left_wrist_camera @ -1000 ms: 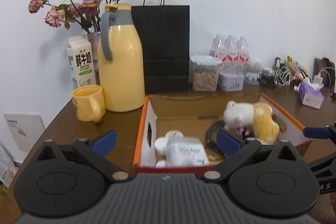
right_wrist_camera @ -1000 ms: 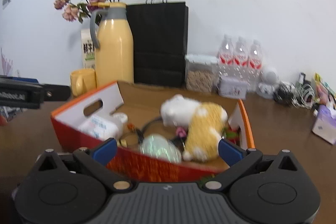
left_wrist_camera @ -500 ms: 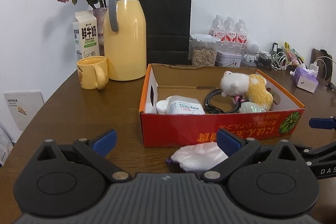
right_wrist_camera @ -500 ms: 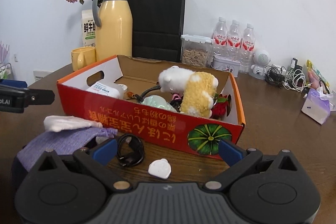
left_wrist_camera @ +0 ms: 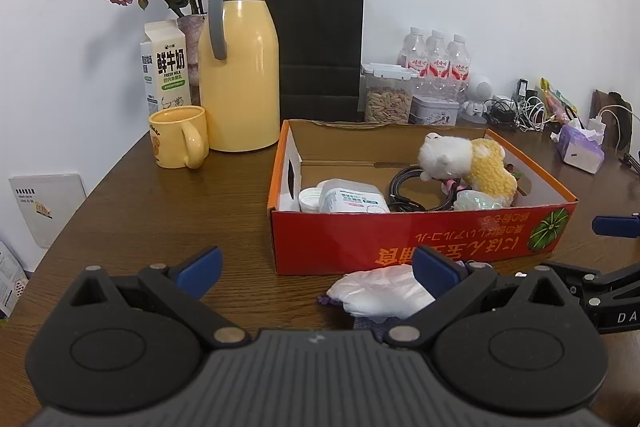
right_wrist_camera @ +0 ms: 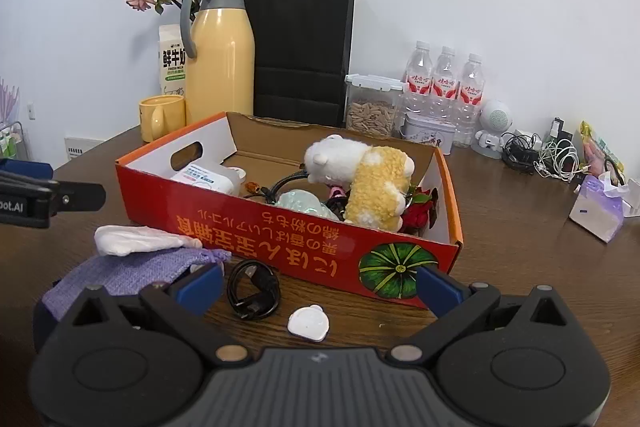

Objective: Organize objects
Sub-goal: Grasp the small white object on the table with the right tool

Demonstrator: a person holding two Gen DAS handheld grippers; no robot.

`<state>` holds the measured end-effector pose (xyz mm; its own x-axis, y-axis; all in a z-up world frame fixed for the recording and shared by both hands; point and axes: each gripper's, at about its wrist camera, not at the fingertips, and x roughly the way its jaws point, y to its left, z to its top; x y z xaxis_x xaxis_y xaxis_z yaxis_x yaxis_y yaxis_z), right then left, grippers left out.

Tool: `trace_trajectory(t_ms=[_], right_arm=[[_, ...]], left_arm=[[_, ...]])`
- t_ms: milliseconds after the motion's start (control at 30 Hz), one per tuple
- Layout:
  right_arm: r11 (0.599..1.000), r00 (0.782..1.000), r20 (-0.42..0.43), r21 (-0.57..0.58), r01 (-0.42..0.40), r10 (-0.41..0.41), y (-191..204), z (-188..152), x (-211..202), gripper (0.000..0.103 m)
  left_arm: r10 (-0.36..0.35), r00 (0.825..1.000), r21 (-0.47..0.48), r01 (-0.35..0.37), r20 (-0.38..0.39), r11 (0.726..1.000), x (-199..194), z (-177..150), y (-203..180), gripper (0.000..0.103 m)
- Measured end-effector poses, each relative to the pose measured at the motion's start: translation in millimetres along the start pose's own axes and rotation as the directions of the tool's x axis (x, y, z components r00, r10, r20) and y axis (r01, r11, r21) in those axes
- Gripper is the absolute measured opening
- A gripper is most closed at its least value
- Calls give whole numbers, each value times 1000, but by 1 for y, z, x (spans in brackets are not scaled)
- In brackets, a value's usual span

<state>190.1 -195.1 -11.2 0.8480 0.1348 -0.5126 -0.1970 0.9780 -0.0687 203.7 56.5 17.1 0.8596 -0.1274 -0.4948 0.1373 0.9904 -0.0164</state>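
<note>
Right gripper (right_wrist_camera: 318, 281) spread wide, empty — coiled black cable (right_wrist_camera: 253, 289) just ahead between its fingers, left gripper (left_wrist_camera: 316, 267) farther, also spread.

Both grippers have withdrawn from above the red cardboard box (left_wrist_camera: 400, 239) to its near side. White pouch (left_wrist_camera: 380, 293), black cable coil (right_wrist_camera: 253, 289) and white case (right_wrist_camera: 308, 322) have come into view.

A dark wooden worktop (right_wrist_camera: 520, 247) is seen carrying a red cardboard box (right_wrist_camera: 304, 243) at centre; a coiled black cable (right_wrist_camera: 253, 289), a white case (right_wrist_camera: 308, 323) and a purple cloth (right_wrist_camera: 132, 273) are laid at lower left.
</note>
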Motion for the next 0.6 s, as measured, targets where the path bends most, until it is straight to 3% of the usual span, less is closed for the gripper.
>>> trace_trajectory(t_ms=[367, 400, 500, 600], right_arm=[[1000, 996, -87, 3, -3, 3, -7, -21, 5, 101], [1000, 996, -93, 11, -7, 8, -9, -23, 7, 96], [999, 993, -118, 35, -15, 19, -14, -22, 21, 71], [998, 990, -129, 49, -41, 47, -13, -21, 34, 64]], left_arm=[[-5, 999, -6, 5, -46, 1000, -1, -11, -8, 103], [-6, 999, -4, 6, -51, 1000, -1, -12, -8, 103], [-5, 998, -3, 5, -62, 1000, 0, -13, -11, 103], [-7, 998, -4, 7, -60, 1000, -1, -13, -11, 103]])
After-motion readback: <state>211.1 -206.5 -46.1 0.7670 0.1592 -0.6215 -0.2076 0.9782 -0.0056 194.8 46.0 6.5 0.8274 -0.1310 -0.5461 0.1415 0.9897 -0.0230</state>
